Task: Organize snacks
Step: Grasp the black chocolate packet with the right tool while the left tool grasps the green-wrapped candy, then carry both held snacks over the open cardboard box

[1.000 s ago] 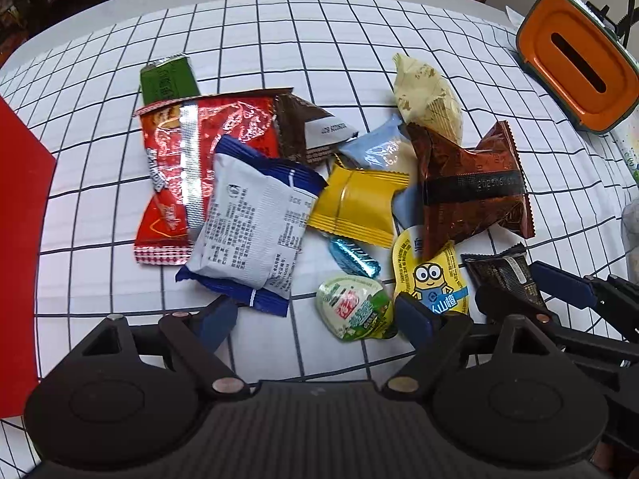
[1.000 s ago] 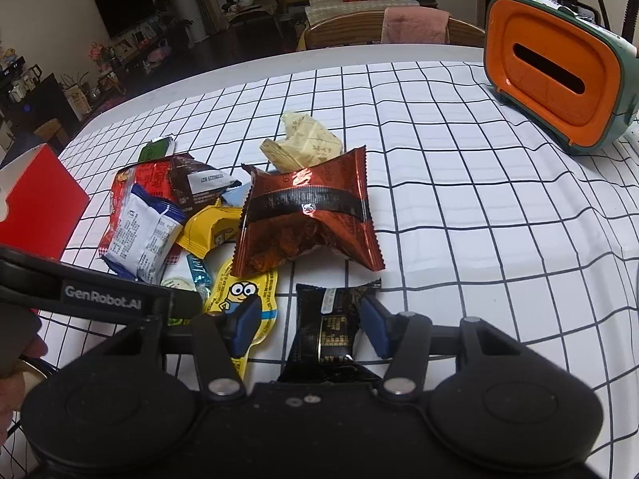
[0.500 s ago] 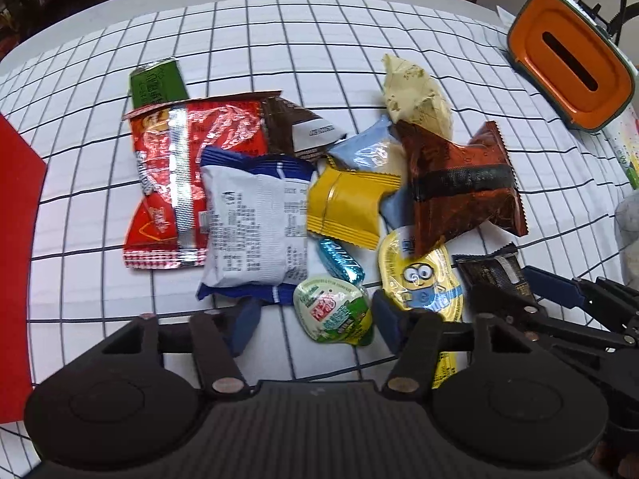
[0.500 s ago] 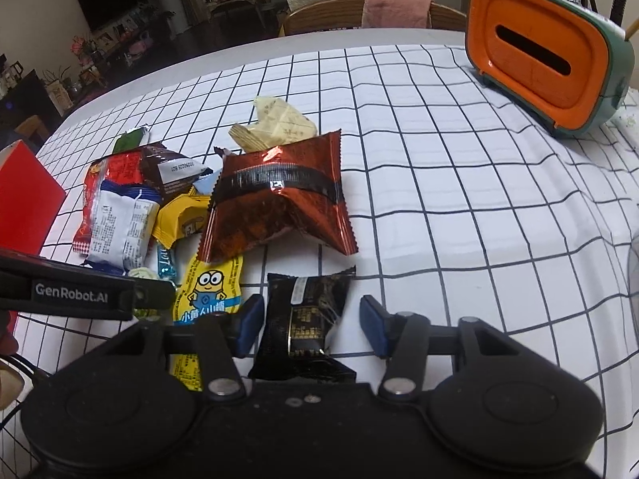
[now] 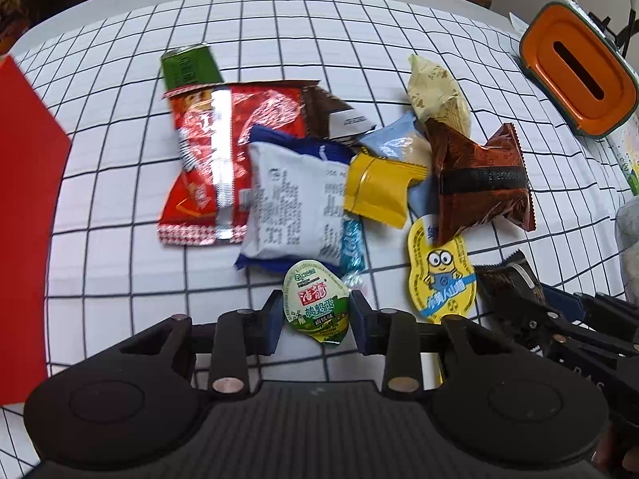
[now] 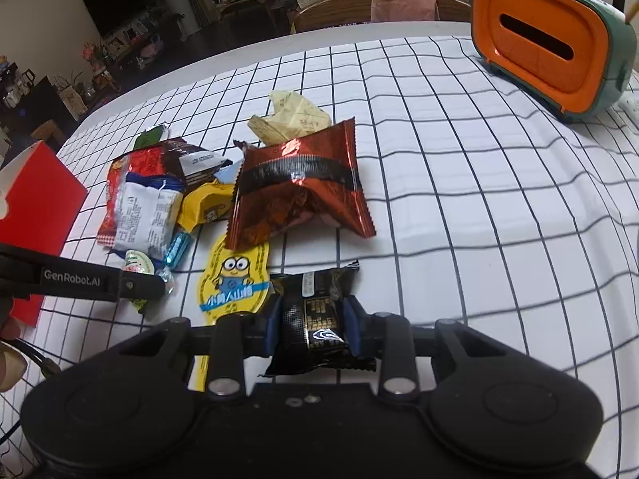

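A pile of snacks lies on the checked tablecloth. My left gripper is shut on a small green-and-white oval snack cup at the near edge of the pile. My right gripper is shut on a black snack packet; it shows at the right of the left wrist view. Beside them lie a yellow Minions packet, a white-and-blue packet, a red packet, a yellow packet and a brown packet.
A red box stands at the left, also in the right wrist view. An orange-and-green tissue box stands at the far right. A cream packet and a green packet lie at the pile's far side.
Both grippers have closed: the left one on the oval snack cup, the right one on the black packet. The left gripper has moved slightly forward and right.
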### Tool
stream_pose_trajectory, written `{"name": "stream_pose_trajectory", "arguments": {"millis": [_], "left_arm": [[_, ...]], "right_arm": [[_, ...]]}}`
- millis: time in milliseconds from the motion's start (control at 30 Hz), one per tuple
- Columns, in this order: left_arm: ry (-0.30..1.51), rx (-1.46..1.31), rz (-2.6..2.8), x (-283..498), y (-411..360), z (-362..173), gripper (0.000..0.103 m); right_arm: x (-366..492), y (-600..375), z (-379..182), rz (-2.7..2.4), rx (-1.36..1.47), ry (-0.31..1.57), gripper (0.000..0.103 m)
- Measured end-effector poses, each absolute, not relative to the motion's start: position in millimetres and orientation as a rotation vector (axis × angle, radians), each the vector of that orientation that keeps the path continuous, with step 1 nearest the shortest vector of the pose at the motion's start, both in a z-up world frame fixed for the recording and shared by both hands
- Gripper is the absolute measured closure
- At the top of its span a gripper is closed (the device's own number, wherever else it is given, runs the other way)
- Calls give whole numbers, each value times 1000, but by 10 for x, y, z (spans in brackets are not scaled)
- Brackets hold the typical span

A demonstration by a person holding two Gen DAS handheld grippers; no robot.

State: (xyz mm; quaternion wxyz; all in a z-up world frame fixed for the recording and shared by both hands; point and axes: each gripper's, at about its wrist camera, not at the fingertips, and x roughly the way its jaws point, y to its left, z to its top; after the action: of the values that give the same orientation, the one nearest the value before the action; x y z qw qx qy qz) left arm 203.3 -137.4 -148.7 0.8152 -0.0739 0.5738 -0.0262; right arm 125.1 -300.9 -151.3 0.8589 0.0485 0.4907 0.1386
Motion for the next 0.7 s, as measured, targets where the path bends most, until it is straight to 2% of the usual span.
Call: {"name": "stream_pose_trajectory", "arguments": {"millis": [300,700], "left_arm": [[1201,-170,-78,1817,-1154,-1353,69],[1129,-142,-126,1461,-634,-820,69]], "right_arm": [[988,-2886,-1307,296,118,1012,72],[694,-2351,-704,341,107,910,72]]}}
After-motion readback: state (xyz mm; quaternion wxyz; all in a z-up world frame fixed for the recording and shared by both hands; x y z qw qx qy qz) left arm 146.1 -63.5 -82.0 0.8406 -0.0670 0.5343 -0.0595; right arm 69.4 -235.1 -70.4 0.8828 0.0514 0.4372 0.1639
